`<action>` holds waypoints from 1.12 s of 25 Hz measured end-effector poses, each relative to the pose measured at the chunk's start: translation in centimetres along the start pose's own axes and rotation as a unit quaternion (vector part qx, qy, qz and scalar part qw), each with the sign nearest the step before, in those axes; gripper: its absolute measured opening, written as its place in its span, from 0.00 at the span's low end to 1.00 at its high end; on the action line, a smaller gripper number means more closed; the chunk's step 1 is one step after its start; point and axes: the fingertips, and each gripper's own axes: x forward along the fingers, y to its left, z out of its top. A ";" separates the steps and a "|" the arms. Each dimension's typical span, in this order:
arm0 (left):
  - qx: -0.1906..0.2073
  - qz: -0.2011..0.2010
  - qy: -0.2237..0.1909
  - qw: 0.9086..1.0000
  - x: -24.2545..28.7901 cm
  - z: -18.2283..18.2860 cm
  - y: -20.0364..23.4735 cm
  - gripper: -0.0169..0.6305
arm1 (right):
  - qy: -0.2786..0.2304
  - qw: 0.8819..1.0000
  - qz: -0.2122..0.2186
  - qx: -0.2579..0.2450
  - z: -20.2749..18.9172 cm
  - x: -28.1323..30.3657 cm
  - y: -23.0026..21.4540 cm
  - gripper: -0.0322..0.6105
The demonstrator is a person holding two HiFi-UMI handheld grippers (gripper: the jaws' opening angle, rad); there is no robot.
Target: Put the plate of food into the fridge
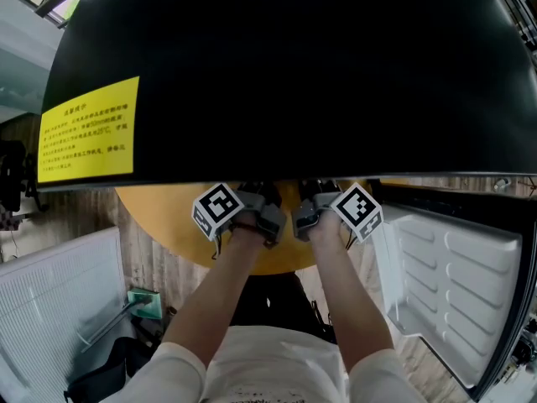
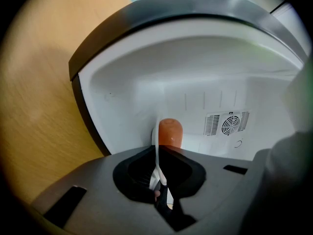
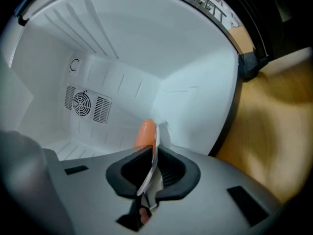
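The white plate is seen edge-on as a thin rim (image 2: 157,153) in the left gripper view, with an orange sausage-like piece of food (image 2: 169,131) beyond it. My left gripper (image 2: 159,182) is shut on that rim. My right gripper (image 3: 149,173) is shut on the plate rim (image 3: 154,153) too, with the orange food (image 3: 145,132) ahead of it. Both views look into the white fridge interior (image 2: 195,72). In the head view the left gripper (image 1: 252,214) and right gripper (image 1: 315,214) reach under the black fridge top (image 1: 294,74), which hides the plate.
The fridge door (image 1: 457,284) stands open at the right, showing white shelves. A fan vent (image 3: 82,102) sits on the fridge's back wall. The round wooden table (image 1: 159,217) lies below the fridge. A white ribbed panel (image 1: 59,309) stands at lower left.
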 end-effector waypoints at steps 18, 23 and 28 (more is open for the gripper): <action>0.019 0.026 0.010 0.999 -0.4 -0.2 -0.1 0.15 | 0.003 0.998 -0.035 -0.042 -0.2 -0.5 -0.2 0.14; 0.019 0.030 0.009 0.999 -0.8 -0.1 0.2 0.18 | -0.005 0.998 -0.040 -0.041 -0.1 -1.1 -0.4 0.17; 0.016 0.031 0.010 0.999 -1.4 -0.1 0.4 0.18 | -0.006 0.998 -0.048 -0.033 -0.3 -2.0 -1.0 0.17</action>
